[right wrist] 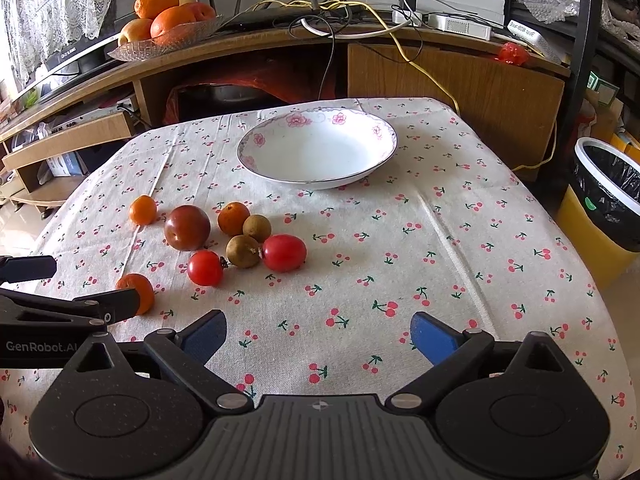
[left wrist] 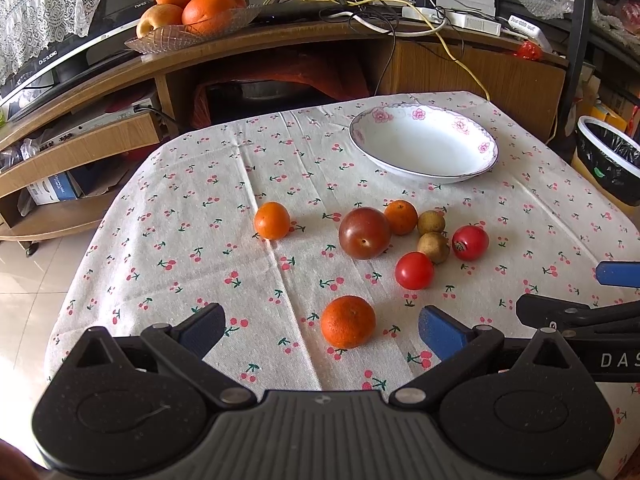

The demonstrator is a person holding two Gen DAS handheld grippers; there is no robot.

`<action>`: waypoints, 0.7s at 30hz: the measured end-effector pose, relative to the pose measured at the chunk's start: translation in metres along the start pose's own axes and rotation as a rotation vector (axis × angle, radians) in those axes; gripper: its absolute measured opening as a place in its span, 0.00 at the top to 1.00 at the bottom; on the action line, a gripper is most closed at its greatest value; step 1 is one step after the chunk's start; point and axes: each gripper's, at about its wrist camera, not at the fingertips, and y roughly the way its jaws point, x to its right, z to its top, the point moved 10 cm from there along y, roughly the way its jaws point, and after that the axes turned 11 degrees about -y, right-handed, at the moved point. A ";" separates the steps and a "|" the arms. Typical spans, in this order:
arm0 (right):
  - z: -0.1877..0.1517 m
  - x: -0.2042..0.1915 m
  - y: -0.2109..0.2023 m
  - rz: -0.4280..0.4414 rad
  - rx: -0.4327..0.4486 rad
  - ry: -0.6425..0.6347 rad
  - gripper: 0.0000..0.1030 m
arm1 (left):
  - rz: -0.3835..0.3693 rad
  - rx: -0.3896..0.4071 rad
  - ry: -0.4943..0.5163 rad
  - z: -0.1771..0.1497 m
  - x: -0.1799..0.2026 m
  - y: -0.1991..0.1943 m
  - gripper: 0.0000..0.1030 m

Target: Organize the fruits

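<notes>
1. Now, your left gripper hangs spread wide, empty, low centre of its view; a mandarin lies between the fingers, untouched
2. Your right gripper gapes wide over bare cherry-print cloth, gripping nothing
3. Other fruit clusters mid-frame: dark plum, two tomatoes, two longans, two small oranges
4. White flowered bowl sits upper right, empty

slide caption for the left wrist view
Open left gripper approaching a small orange, empty floral bowl beyond.
</notes>
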 end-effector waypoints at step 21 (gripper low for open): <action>0.000 -0.004 0.012 0.040 -0.034 -0.008 0.12 | -0.020 -0.044 -0.008 -0.005 -0.002 0.015 0.01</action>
